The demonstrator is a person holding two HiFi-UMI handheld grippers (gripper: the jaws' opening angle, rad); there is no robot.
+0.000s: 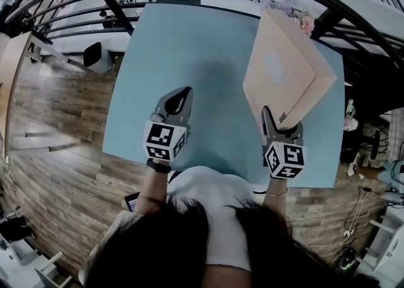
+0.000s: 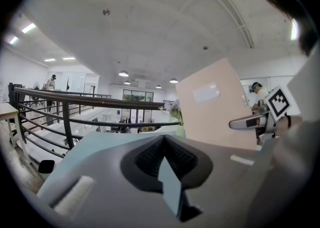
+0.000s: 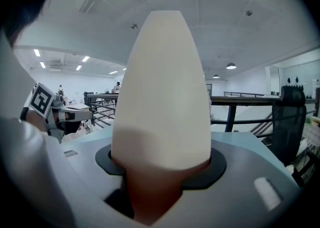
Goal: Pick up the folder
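Folder (image 1: 287, 72) hung above tabletop (image 1: 189, 59) by its right edge, right gripper (image 1: 281, 127) clamped its lower end, left gripper (image 1: 182, 98) was fully closed, empty.

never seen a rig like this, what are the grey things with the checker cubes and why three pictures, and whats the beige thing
A person holds two hand-held grippers, grey two-jaw clamps; the patterned cubes are part of them. The head view looks down from a camera on the person's head: left gripper, right gripper, and a light blue table with flowers at its far edge. The other two pictures come from cameras riding on each gripper, looking along its jaws. The right gripper is clamped on the near corner of a beige folder, tipped up from the table; that folder fills its own view. The left gripper is shut and empty.
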